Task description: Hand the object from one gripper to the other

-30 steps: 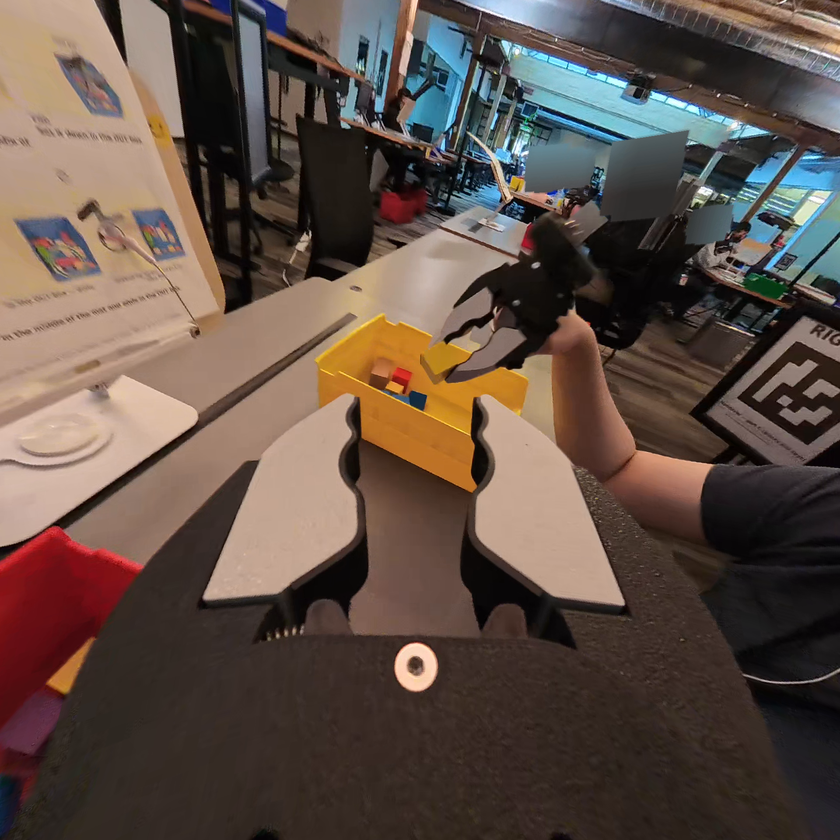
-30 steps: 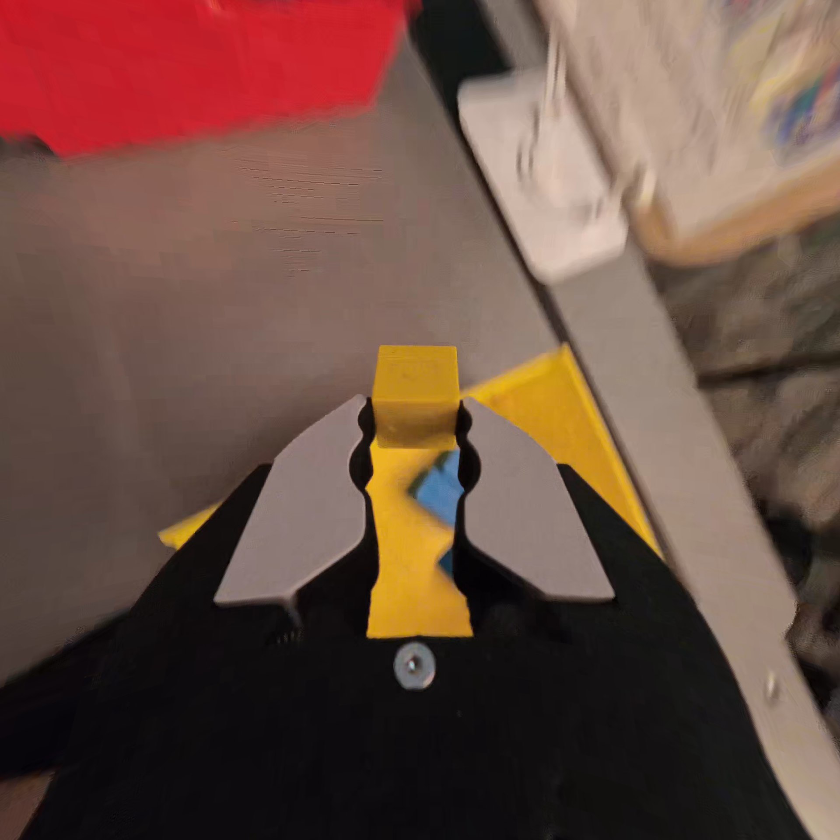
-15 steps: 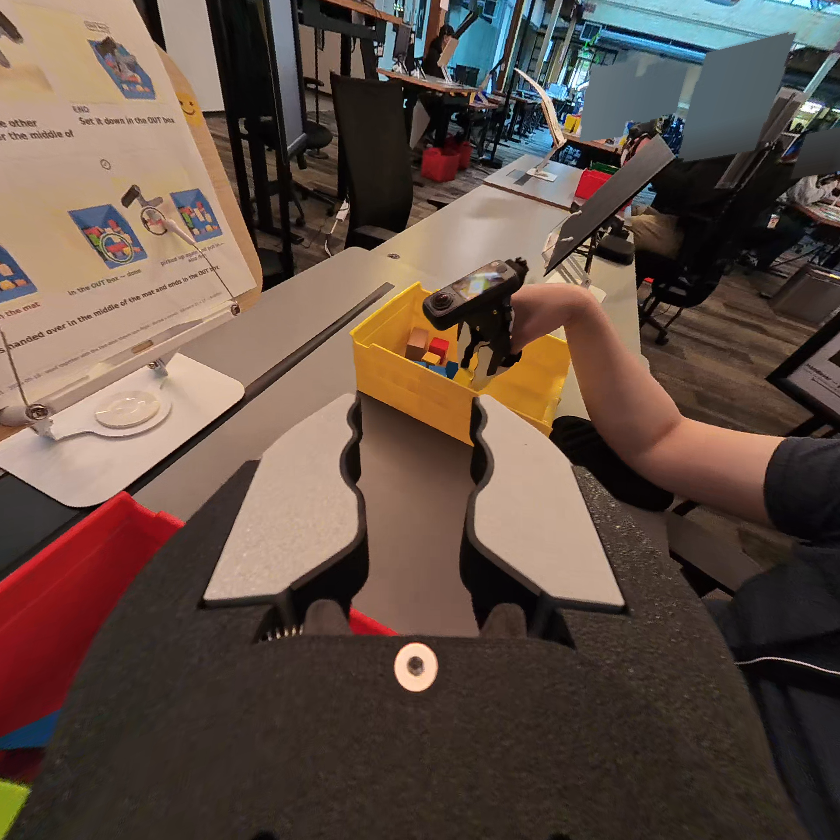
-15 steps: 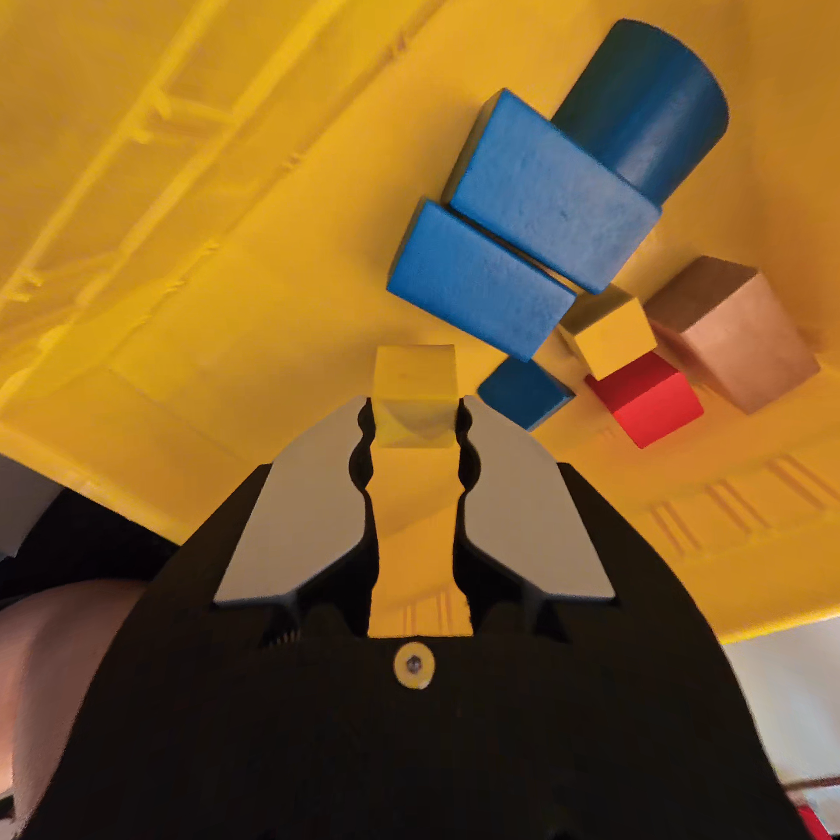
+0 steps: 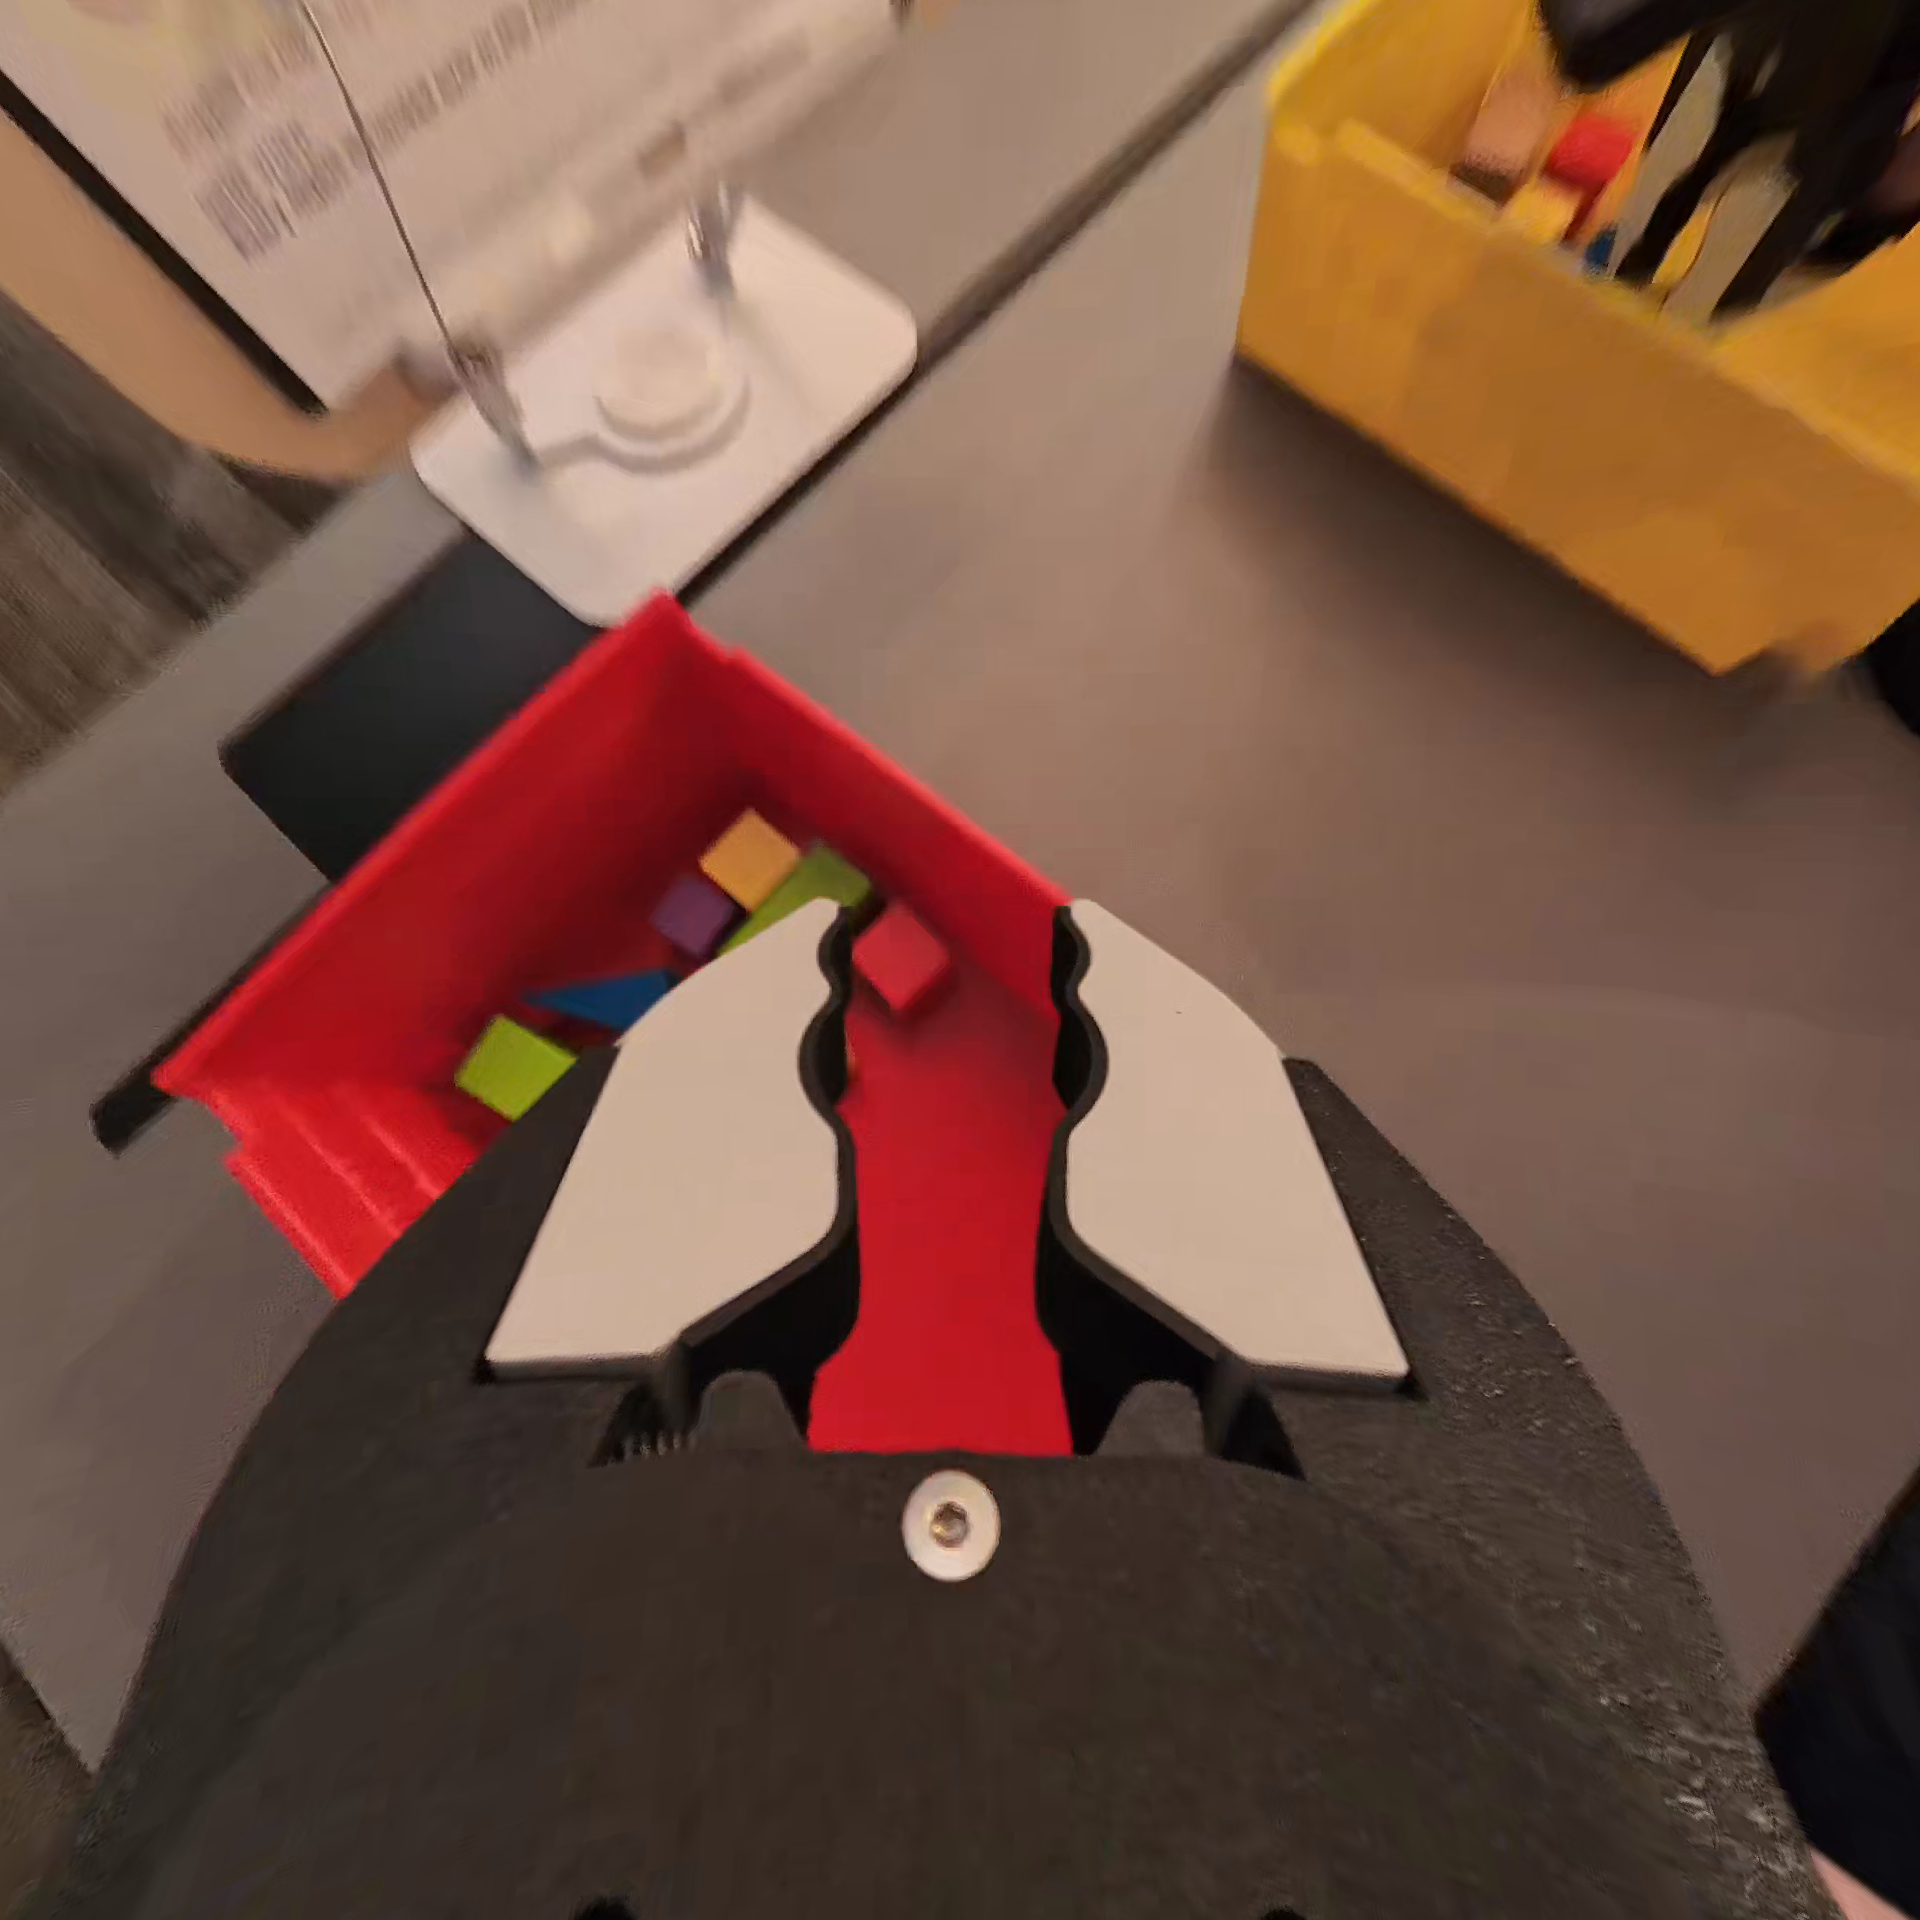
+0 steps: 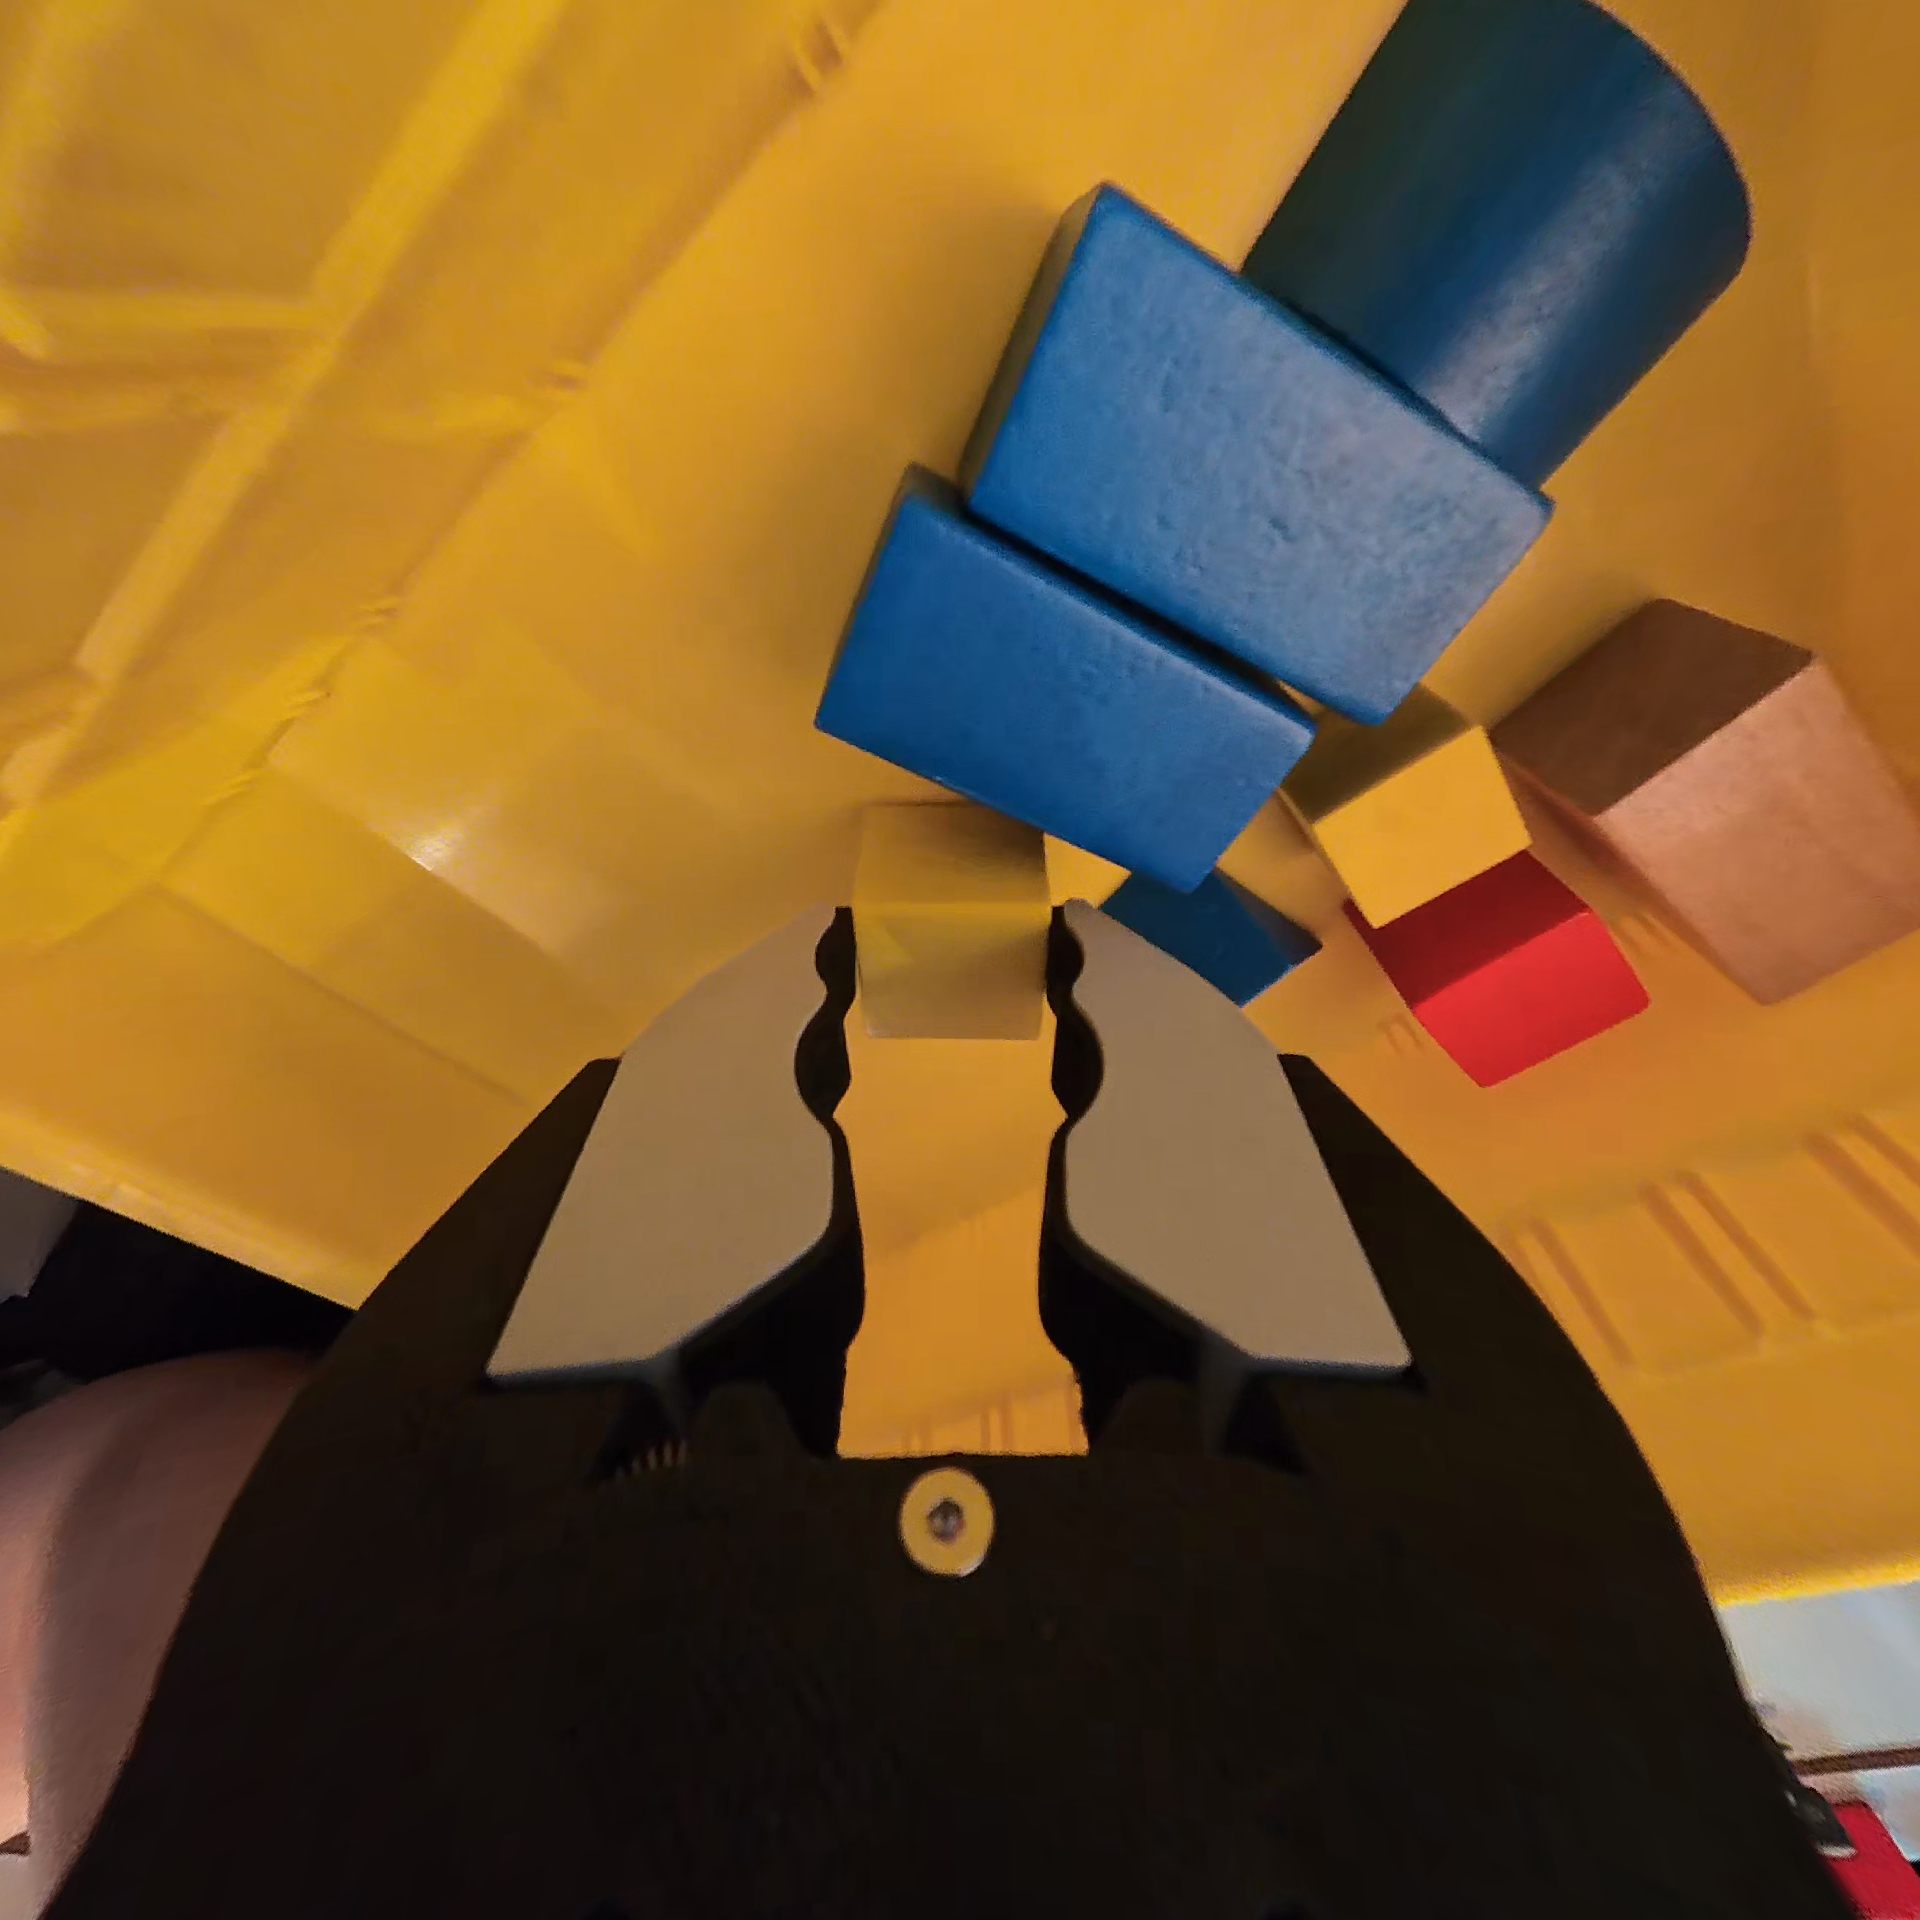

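My right gripper (image 6: 948, 920) is shut on a small yellow cube (image 6: 948, 920) and holds it low inside the yellow bin (image 6: 416, 520), close to a blue block (image 6: 1060, 686). In the left wrist view the right gripper (image 5: 1704, 229) shows blurred, reaching down into the yellow bin (image 5: 1507, 416) at the top right. My left gripper (image 5: 945, 925) is open and empty, hovering over the red bin (image 5: 499, 883), which holds several coloured blocks, among them a red cube (image 5: 899, 956).
The yellow bin also holds a blue cylinder (image 6: 1507, 229), another blue block (image 6: 1247, 457), a yellow cube (image 6: 1418, 821), a red cube (image 6: 1507, 966) and a tan cube (image 6: 1745, 810). A white stand base (image 5: 665, 416) with an instruction sheet stands behind the red bin on the grey table (image 5: 1247, 831).
My left gripper has swung down and left, from facing the yellow bin to hovering over the red bin. My right gripper has lowered the yellow cube deeper into the yellow bin.
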Motion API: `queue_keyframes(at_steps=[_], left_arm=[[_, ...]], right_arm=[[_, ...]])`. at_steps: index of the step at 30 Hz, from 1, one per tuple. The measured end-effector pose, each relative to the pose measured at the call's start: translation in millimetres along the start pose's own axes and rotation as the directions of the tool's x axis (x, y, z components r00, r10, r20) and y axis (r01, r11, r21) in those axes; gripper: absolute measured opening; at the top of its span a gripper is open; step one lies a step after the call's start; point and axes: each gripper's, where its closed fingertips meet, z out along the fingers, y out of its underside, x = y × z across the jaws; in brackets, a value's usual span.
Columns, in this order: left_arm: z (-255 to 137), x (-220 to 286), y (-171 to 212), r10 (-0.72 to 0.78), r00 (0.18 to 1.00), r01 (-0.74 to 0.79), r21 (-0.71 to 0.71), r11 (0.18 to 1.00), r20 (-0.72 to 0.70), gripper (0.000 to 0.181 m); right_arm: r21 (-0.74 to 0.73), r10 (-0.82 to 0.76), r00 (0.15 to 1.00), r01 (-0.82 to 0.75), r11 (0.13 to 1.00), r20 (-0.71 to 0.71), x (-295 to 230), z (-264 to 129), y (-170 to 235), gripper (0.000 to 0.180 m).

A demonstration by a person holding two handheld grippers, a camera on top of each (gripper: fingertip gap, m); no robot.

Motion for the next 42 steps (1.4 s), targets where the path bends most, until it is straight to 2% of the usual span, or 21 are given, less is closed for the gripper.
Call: queue_keyframes(at_steps=[4, 7, 12, 19, 24, 29, 30, 31, 35, 39, 42], left_arm=[[25, -30, 35, -0.009, 0.991, 0.034, -0.191, 0.981, 0.133, 0.029], [47, -36, 58, -0.035, 0.994, 0.066, -0.299, 0.952, 0.108, 0.026], [77, -48, 98, -0.148, 0.981, 0.190, -0.464, 0.865, 0.126, 0.039], [104, -50, 111, -0.242, 0.962, 0.272, -0.497, 0.824, 0.126, 0.043], [110, -60, 126, -0.212, 0.960, 0.278, -0.545, 0.791, 0.181, 0.041], [119, -59, 130, -0.240, 0.957, 0.291, -0.551, 0.782, 0.164, 0.036], [120, -55, 130, -0.256, 0.956, 0.293, -0.553, 0.780, 0.145, 0.029], [119, -55, 130, -0.261, 0.954, 0.297, -0.553, 0.779, 0.144, 0.028], [110, -60, 129, -0.221, 0.964, 0.267, -0.555, 0.788, 0.150, 0.028], [85, -59, 94, -0.285, 0.955, 0.294, -0.384, 0.875, 0.082, 0.027], [54, -37, 40, -0.300, 0.948, 0.285, -0.138, 0.949, -0.107, 0.027]], right_arm=[[0.058, -0.020, 0.999, 0.018, 0.998, 0.033, -7, -8, -3, 0.039], [0.114, -0.002, 1.000, 0.003, 0.994, -0.011, -2, -24, -1, 0.046], [0.224, 0.037, 0.989, -0.004, 0.975, -0.144, 8, -60, 5, 0.050], [0.295, 0.025, 0.973, 0.045, 0.954, -0.229, -4, -92, 6, 0.050], [0.282, 0.001, 0.963, 0.078, 0.956, -0.269, -10, -98, 5, 0.050], [0.278, 0.001, 0.958, 0.082, 0.957, -0.287, -12, -102, 9, 0.050], [0.279, 0.003, 0.956, 0.083, 0.957, -0.294, -12, -103, 10, 0.050], [0.283, 0.006, 0.954, 0.083, 0.955, -0.300, -12, -105, 10, 0.050], [0.334, 0.018, 0.938, 0.105, 0.937, -0.345, -12, -120, 5, 0.050], [0.465, -0.014, 0.907, 0.229, 0.855, -0.421, -24, -150, -22, 0.050], [0.581, -0.094, 0.836, 0.453, 0.676, -0.541, -58, -190, -60, 0.050]])
